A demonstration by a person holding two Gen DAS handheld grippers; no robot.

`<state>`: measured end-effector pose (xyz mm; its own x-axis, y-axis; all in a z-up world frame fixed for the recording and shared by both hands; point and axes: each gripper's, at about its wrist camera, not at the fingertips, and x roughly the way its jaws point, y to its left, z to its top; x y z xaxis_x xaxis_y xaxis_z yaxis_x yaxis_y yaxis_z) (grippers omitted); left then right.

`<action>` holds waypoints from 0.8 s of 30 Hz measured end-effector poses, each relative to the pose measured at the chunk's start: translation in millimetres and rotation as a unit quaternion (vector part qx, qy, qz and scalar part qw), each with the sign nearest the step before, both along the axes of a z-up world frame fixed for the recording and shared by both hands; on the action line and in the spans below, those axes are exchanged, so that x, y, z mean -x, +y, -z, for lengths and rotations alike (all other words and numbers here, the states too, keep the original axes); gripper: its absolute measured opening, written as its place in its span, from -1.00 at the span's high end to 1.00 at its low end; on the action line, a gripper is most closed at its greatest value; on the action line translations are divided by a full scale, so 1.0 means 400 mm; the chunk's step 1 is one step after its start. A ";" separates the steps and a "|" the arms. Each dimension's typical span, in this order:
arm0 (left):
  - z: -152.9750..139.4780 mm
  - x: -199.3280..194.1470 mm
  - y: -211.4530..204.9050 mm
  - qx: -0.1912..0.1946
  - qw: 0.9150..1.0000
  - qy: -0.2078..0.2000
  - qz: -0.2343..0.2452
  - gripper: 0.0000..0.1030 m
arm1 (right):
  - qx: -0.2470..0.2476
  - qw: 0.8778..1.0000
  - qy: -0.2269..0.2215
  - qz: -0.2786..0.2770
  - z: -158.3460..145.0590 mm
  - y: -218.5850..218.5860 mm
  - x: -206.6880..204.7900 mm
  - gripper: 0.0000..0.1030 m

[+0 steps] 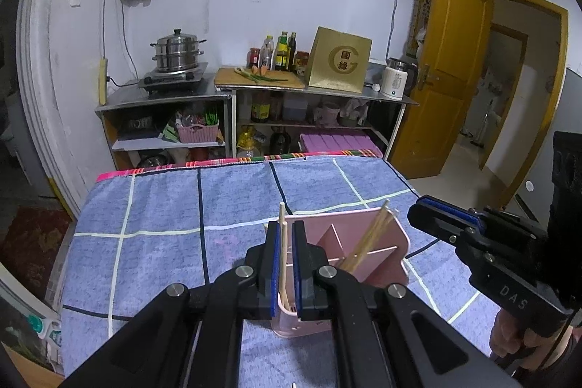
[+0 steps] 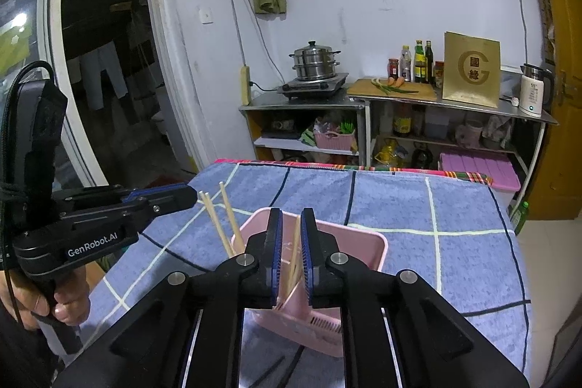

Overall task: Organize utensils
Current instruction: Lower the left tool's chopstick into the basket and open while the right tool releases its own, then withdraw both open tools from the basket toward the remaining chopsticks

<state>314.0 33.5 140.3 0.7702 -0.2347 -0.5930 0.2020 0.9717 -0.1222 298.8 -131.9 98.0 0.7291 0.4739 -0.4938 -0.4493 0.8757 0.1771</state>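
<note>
A pink utensil holder [image 1: 367, 242] [image 2: 363, 242] stands on the blue checked cloth [image 1: 163, 199] [image 2: 454, 206]. My left gripper [image 1: 286, 228] is shut on one pale wooden chopstick [image 1: 283, 242] that stands upright, its lower end inside the holder's near compartment. In the right wrist view that gripper [image 2: 191, 195] reaches in from the left, beside two chopsticks [image 2: 218, 224]. My right gripper [image 2: 292, 213] is open above the holder, with a pair of chopsticks [image 2: 294, 257] leaning loosely in the gap. The left wrist view shows it [image 1: 414, 211] near those leaning chopsticks [image 1: 374, 235].
Behind the table stands a metal shelf unit [image 1: 254, 93] with a steamer pot [image 1: 177, 51], bottles [image 1: 280, 51], a gold box [image 1: 340, 60] and a white kettle [image 1: 394, 80]. A yellow door [image 1: 451, 60] is open at the right. A hand [image 2: 69, 304] grips the left tool's handle.
</note>
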 end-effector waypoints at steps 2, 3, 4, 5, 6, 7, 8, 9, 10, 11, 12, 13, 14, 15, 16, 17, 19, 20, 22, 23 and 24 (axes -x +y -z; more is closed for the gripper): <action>-0.002 0.024 0.001 0.001 1.000 -0.006 0.000 0.90 | 0.000 1.000 -0.003 -0.001 -0.001 -0.010 0.019 0.77; -0.003 0.038 0.000 -0.002 1.000 -0.009 -0.002 0.90 | 0.000 1.000 -0.004 -0.001 -0.001 -0.014 0.027 0.77; -0.004 0.054 -0.001 -0.003 1.000 -0.014 -0.003 0.90 | 0.000 1.000 -0.005 -0.001 0.000 -0.019 0.038 0.77; -0.003 0.068 -0.001 -0.003 1.000 -0.018 -0.003 0.90 | -0.001 1.000 -0.006 0.000 0.002 -0.026 0.050 0.76; -0.001 0.087 -0.002 -0.005 1.000 -0.021 -0.005 0.90 | -0.002 1.000 -0.006 -0.001 0.005 -0.032 0.062 0.75; 0.000 0.102 -0.001 -0.006 1.000 -0.024 -0.006 0.90 | -0.002 1.000 -0.006 0.000 0.007 -0.036 0.071 0.75; 0.003 0.116 -0.002 -0.006 1.000 -0.027 -0.007 0.90 | -0.002 1.000 -0.005 0.000 0.012 -0.042 0.083 0.74; 0.010 0.136 -0.003 -0.006 1.000 -0.029 -0.008 0.89 | -0.001 1.000 -0.005 0.000 0.015 -0.046 0.095 0.72; 0.016 0.151 -0.003 -0.007 0.999 -0.030 -0.009 0.89 | -0.002 1.000 -0.005 0.000 0.020 -0.052 0.108 0.70; 0.024 0.164 -0.003 -0.008 0.999 -0.030 -0.010 0.89 | -0.002 1.000 -0.004 0.000 0.027 -0.058 0.121 0.67; 0.035 0.179 -0.004 -0.009 0.999 -0.030 -0.012 0.89 | -0.002 1.000 -0.003 0.000 0.031 -0.062 0.132 0.64; 0.046 0.195 -0.006 -0.010 0.999 -0.028 -0.013 0.89 | -0.002 1.000 -0.001 0.000 0.037 -0.066 0.144 0.62; 0.055 0.207 -0.007 -0.010 1.000 -0.027 -0.013 0.89 | -0.003 1.000 0.000 0.000 0.045 -0.071 0.158 0.59; 0.069 0.225 -0.011 -0.010 1.000 -0.025 -0.014 0.89 | -0.004 1.000 0.000 -0.001 0.051 -0.075 0.167 0.56; 0.076 0.235 -0.014 -0.012 1.000 -0.024 -0.014 0.89 | -0.004 1.000 0.002 0.000 0.061 -0.080 0.184 0.56; 0.085 0.250 -0.016 -0.013 1.000 -0.023 -0.015 0.89 | -0.003 1.000 0.004 -0.001 0.070 -0.084 0.195 0.55; 0.103 0.279 -0.025 -0.014 1.000 -0.023 -0.014 0.89 | -0.001 1.000 0.007 -0.003 0.086 -0.089 0.220 0.54; 0.111 0.290 -0.028 -0.015 1.000 -0.022 -0.013 0.89 | 0.001 1.000 0.008 -0.003 0.094 -0.092 0.232 0.54; 0.129 0.317 -0.040 -0.021 0.999 -0.021 -0.013 0.89 | 0.005 1.000 0.010 -0.004 0.105 -0.095 0.251 0.54; 0.136 0.328 -0.044 -0.023 0.999 -0.021 -0.012 0.89 | 0.006 1.000 0.010 -0.005 0.111 -0.097 0.262 0.54; 0.143 0.338 -0.048 -0.023 0.999 -0.020 -0.011 0.89 | 0.008 1.000 0.010 -0.006 0.114 -0.097 0.271 0.54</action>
